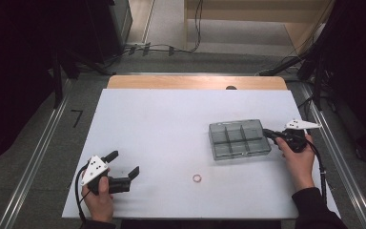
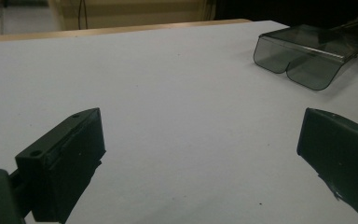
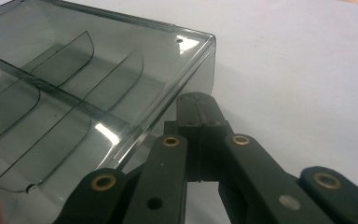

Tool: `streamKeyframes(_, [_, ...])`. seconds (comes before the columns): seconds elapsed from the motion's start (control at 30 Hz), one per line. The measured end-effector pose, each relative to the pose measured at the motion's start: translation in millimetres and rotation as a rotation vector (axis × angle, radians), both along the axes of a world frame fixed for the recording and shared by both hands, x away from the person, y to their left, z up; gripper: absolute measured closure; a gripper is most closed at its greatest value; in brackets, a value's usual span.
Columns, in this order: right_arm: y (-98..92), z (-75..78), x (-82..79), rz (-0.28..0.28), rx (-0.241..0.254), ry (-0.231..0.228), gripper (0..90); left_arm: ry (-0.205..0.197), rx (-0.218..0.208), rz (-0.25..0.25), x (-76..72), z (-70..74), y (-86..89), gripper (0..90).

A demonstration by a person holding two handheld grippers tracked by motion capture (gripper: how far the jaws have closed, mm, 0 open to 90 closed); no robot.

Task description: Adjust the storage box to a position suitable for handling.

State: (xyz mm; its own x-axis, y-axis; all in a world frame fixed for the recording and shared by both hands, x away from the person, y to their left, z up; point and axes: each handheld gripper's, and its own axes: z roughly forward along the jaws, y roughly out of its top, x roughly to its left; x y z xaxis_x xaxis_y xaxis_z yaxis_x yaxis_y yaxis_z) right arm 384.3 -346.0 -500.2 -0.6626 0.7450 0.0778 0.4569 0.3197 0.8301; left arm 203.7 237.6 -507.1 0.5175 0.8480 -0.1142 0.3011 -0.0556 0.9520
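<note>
- My right gripper (image 1: 269,133), jaws pressed together, touches the smoky divided organizer box's (image 1: 239,139) right wall; whether it pinches that wall is hard to make out.
- My left gripper (image 1: 124,164), jaws spread, is well left of the box.
- A small ring (image 1: 197,178) lies just in front of the box.

The desk (image 1: 162,138) is plain white with a light wood strip along its far edge. On it, the compartment box (image 1: 239,139) is smoky grey and see-through. Near the box lies a small pinkish ring (image 1: 197,178). Both claws are black: left claw (image 1: 123,163), right claw (image 1: 267,133).
</note>
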Motion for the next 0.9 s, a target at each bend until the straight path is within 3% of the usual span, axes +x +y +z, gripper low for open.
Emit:
streamKeyframes(0.13, [5.1,-0.4,-1.4,0.014,0.001,0.002,87.1,0.007,-0.011,-0.008,1.4,-1.3,0.2,0.0])
streamKeyframes(0.37, [20.4,-0.9,-4.6,0.059,-0.002,0.007,87.1,0.011,0.011,-0.010,2.1,-1.5,-2.7,0.0])
streamKeyframes(0.53, [32.4,-0.8,-7.8,0.085,-0.005,0.009,87.1,0.021,0.055,0.024,3.7,-0.3,-10.6,0.0])
streamKeyframes(0.9, [53.2,-1.8,-16.8,0.143,0.003,0.016,87.1,0.085,0.042,0.049,14.5,0.4,-34.5,2.3])
